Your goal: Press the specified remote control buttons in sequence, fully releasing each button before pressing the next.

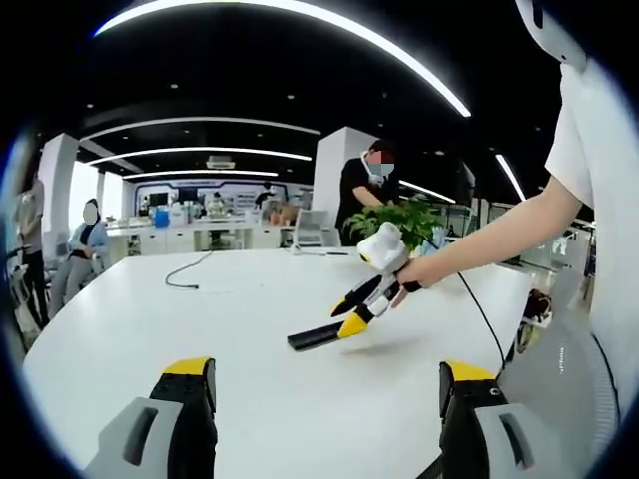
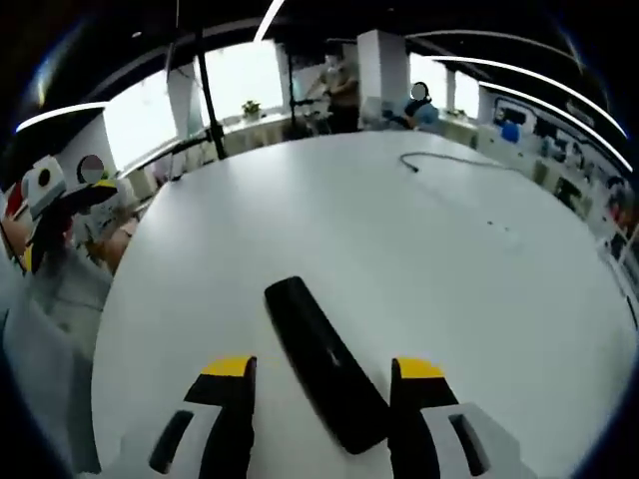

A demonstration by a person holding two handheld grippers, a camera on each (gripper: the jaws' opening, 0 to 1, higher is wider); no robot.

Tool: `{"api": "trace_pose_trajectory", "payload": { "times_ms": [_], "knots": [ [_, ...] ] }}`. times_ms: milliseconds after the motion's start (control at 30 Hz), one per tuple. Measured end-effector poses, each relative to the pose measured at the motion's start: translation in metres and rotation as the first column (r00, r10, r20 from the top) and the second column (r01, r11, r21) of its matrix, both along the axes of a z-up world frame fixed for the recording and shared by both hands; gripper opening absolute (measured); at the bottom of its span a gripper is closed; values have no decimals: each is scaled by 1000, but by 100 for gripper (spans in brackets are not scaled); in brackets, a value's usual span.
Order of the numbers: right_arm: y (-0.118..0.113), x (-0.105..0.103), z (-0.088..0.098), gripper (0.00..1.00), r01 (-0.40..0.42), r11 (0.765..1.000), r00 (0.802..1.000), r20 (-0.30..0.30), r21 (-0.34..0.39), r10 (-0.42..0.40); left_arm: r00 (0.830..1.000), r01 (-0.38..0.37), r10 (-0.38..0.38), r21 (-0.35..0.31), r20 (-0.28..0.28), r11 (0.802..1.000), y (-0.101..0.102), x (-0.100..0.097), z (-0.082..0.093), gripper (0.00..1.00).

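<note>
Jaws of the right gripper [image 2: 324,374] stand wide around a long black plastic remote control [image 2: 324,364] on the white round table [image 2: 419,249] — not clamping it. The left gripper [image 1: 329,384] hovers spread wide near the table's edge.

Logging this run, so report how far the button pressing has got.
Done: nothing I can confirm. The remote lies flat on the white table. In hand: the right gripper is open with its jaws either side of the remote, seemingly lined up. The left gripper is open, away from it. Left: seemingly every press.

I count one remote [image 2: 324,364], one cable [image 1: 186,273] and one plant [image 1: 397,220] on the table [image 1: 240,329].
</note>
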State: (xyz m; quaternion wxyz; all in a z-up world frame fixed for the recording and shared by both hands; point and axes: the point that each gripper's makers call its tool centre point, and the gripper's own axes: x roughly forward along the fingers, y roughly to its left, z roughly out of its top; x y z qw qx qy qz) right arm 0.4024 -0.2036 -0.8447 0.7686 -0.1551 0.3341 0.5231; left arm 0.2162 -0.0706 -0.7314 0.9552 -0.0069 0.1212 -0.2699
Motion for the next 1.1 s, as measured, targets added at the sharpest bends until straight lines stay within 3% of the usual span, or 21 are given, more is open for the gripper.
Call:
{"api": "trace_pose_trajectory", "payload": {
  "times_ms": [100,267,433,533,800,933,1100],
  "knots": [
    [-4,-7,5,67,67,996,998,13,54,-68,1000,-2,2,2,1,1000,0,0,0,96],
    [-9,-28,9,65,100,991,995,-18,89,-99,1000,5,-5,-5,3,1000,-1,0,1,97],
    [-18,-50,12,69,107,992,994,20,69,-109,1000,10,-9,-7,6,1000,-2,-1,2,97],
    [-19,-62,18,73,120,988,991,45,98,-125,1000,9,-8,-10,10,1000,-1,0,3,97],
    [-22,-93,24,77,38,999,982,184,-9,-35,1000,9,-9,-1,13,1000,-1,-1,2,96],
    [-25,-101,29,71,4,996,965,260,-88,19,1000,10,-10,-6,20,1000,-1,-1,4,96],
    [-25,-114,42,71,44,999,967,251,-22,-37,1000,5,-5,-6,28,1000,0,-1,5,96]
  ]
}}
